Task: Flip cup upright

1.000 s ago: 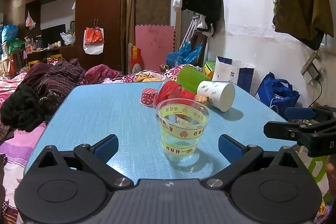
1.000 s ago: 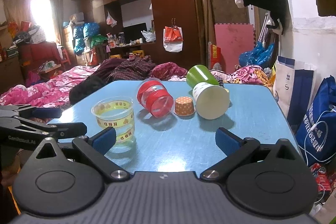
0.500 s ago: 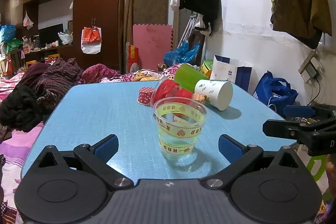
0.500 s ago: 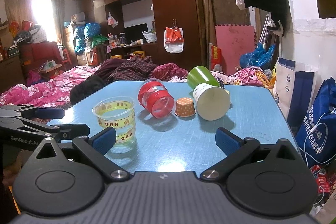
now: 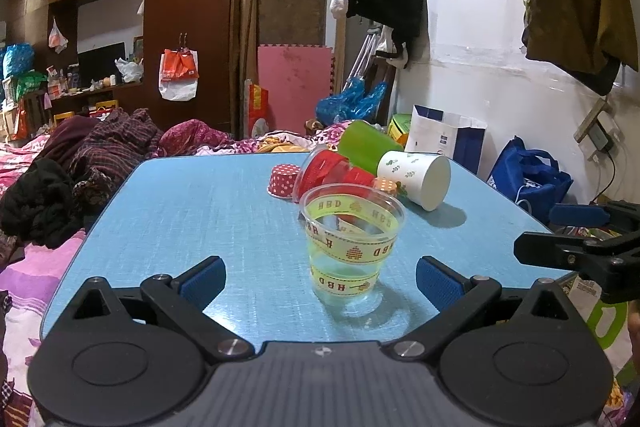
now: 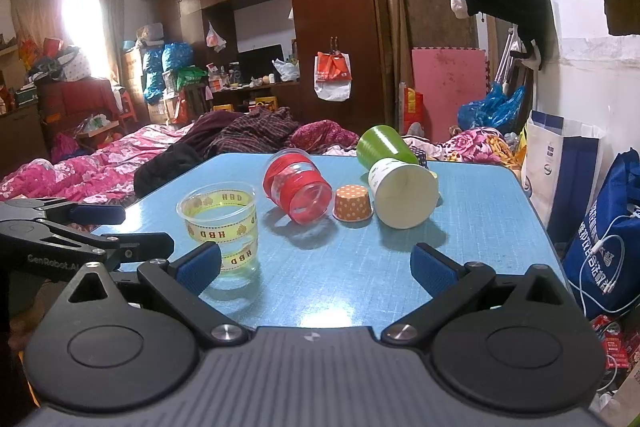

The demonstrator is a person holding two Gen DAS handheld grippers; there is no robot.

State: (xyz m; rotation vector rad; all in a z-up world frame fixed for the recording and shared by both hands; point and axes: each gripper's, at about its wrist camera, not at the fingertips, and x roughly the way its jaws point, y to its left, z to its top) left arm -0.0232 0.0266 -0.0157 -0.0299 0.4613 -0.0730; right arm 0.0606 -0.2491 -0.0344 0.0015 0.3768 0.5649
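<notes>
Hovering at near edge of bench (image 5: 180,211), left gripper (image 5: 318,273) wide open, empty; right gripper (image 6: 316,263) wide open too, nothing held. Clear HBD cup (image 5: 350,247) upright, near edge. Red-banded clear cup (image 6: 298,189), white paper cup (image 6: 402,193), green cup (image 6: 384,145) lie tipped toward far right. Best bet: take one tipped cup mid-wall, squeeze lightly, rotate base down, avoid nudging orange dotted cupcake liner (image 6: 352,203).
</notes>
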